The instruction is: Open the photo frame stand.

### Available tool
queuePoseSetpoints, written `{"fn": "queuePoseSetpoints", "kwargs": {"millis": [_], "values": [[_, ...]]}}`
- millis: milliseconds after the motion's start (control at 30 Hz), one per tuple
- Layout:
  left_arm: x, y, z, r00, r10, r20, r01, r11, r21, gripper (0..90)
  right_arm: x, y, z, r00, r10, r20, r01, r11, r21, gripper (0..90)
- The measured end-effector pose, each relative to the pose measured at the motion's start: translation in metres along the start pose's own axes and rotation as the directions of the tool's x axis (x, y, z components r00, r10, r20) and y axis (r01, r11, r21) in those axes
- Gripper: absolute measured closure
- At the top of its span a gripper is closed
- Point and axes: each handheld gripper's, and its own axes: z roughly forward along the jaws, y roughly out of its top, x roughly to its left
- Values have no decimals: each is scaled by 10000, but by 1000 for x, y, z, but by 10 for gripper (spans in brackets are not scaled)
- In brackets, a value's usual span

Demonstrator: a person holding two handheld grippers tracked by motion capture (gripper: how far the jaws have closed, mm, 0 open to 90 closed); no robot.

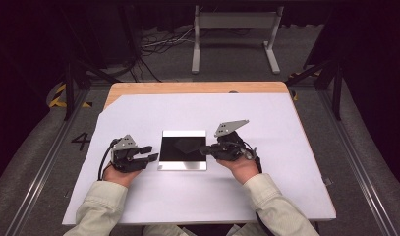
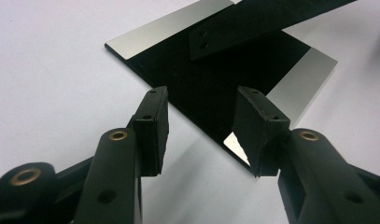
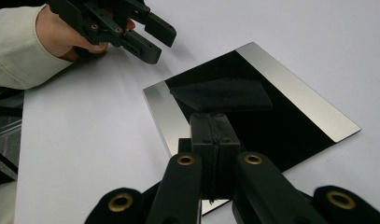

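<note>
Left gripper [image 1: 149, 153] spread wide, mirror plate [image 1: 183, 150] at its three o'clock.
We held the right gripper [image 1: 203, 150], jaws pressed together, touching the plate's right edge from three o'clock; both grippers sat equally near.

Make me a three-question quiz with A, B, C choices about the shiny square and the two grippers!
1. Where does the mirror plate lie?
A. On the white sheet, between the two grippers
B. On the floor beside the table
C. On top of the left gripper

2. How many bright silver strips run along the plate's edges?
A. None
B. Two
C. Five

3. How do the jaws of the right gripper stand?
A. Wide open
B. Pressed together
C. Clamped on a ball

Answers:
1. A: the high view shows it flat on the white sheet, with the left gripper on one side and the right gripper on the other.
2. B: one strip on each of two opposite edges.
3. B: the right gripper view shows no gap between them.
</note>
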Motion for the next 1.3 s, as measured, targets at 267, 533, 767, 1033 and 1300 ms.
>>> {"fn": "queuePoseSetpoints", "kwargs": {"millis": [267,533,767,1033,1300], "values": [[0,0,1,10000,29,90,-30,10000,60,558,0,-2,0,10000,25,-53,-24,9999,134,897],[0,0,1,10000,46,66,-46,10000,59,557,-1,-3,-6,9999,-106,13,106,9996,259,896],[-1,0,1,10000,2,81,-2,10000,47,553,-5,-3,-13,10000,5,84,-7,9997,242,895],[0,0,1,10000,9,99,-10,10000,50,553,-10,0,-17,9996,239,160,-242,9996,151,861],[0,0,1,9999,50,95,-50,10000,55,552,-17,11,-18,9988,360,325,-368,9990,238,820]]}}
